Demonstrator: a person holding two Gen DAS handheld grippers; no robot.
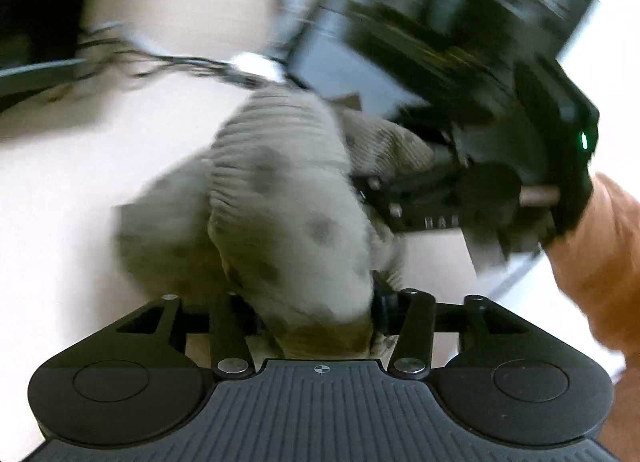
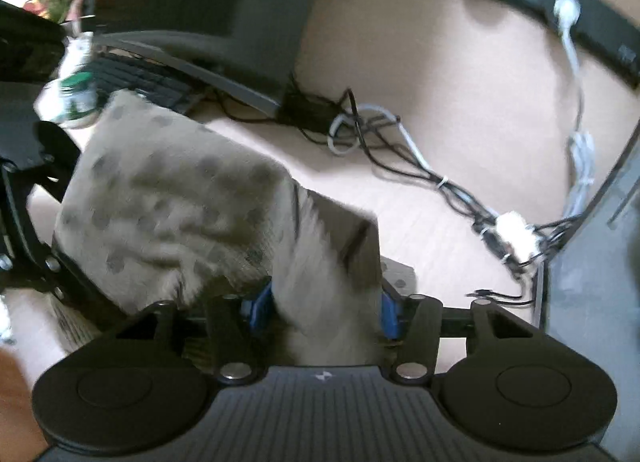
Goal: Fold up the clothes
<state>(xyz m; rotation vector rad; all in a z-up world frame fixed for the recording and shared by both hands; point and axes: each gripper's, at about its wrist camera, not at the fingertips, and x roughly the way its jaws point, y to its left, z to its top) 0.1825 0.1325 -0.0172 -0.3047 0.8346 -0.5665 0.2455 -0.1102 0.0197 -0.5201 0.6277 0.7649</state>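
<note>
**Grey dotted knit strung between both grippers**

Grey ribbed cloth (image 1: pixel 288 214), dark-spotted, runs straight out from my left fingers (image 1: pixel 256 322) toward my right gripper (image 1: pixel 400 198), lifted off the pale surface (image 1: pixel 60 190); both sets of fingers are clamped on it, right fingers (image 2: pixel 256 308) pinching a bunched end; long axis lies hand to hand; next fold, I judge, turns on that line.

**Counting the things**

There is one grey spotted cloth (image 2: pixel 176 202). There are two grippers: the left gripper (image 1: pixel 316 318) and the right gripper (image 2: pixel 326 308). One dark screen (image 2: pixel 224 14) stands on one pale desk (image 2: pixel 460 82). One keyboard (image 2: pixel 136 76) lies there. One tangle of cables (image 2: pixel 400 142) can be seen; its wires are too many to count.
</note>
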